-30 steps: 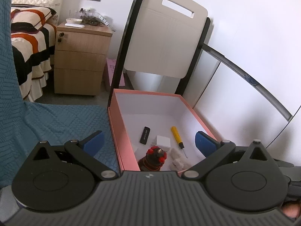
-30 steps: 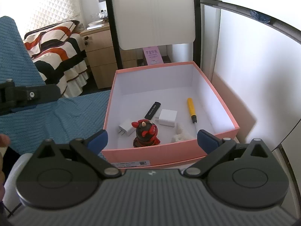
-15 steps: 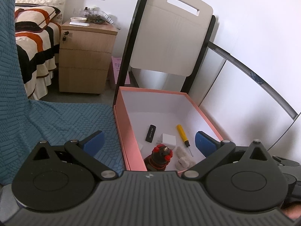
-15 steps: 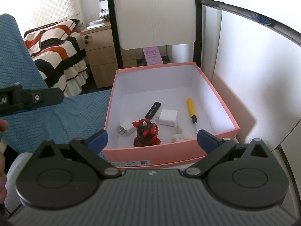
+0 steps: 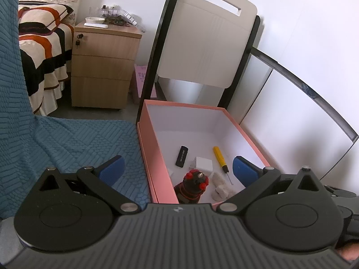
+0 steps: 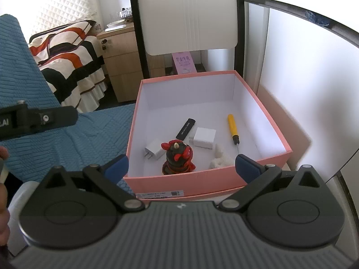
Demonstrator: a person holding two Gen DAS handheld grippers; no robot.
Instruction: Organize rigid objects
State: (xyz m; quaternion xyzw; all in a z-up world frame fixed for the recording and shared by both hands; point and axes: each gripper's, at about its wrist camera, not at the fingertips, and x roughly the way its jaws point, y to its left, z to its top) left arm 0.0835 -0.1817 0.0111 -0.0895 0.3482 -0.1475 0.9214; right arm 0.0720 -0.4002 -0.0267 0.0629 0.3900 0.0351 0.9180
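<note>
Left wrist view: the left gripper has its blue-padded jaws spread wide and empty, low in the frame.
Box: the open pink cardboard box with white lining sits at centre right, beside the blue quilted cover.
Contents: a black USB stick, a yellow-handled screwdriver, a white square charger block, a red-and-black figurine and a small off-white lump lie inside it.
Change: over the last second this camera has drawn back and swung left, so the box now sits smaller and further right; nothing inside has moved.

Right wrist view: the right gripper is likewise parted with nothing held, bottom centre, short of the box's near wall.
Extra item: a white two-pin plug adapter shows just left of the figurine.
Change: this view has barely shifted.
Meaning: judging by the loaded box and two empty grippers, the sorting looks finished or nearly so.
</note>
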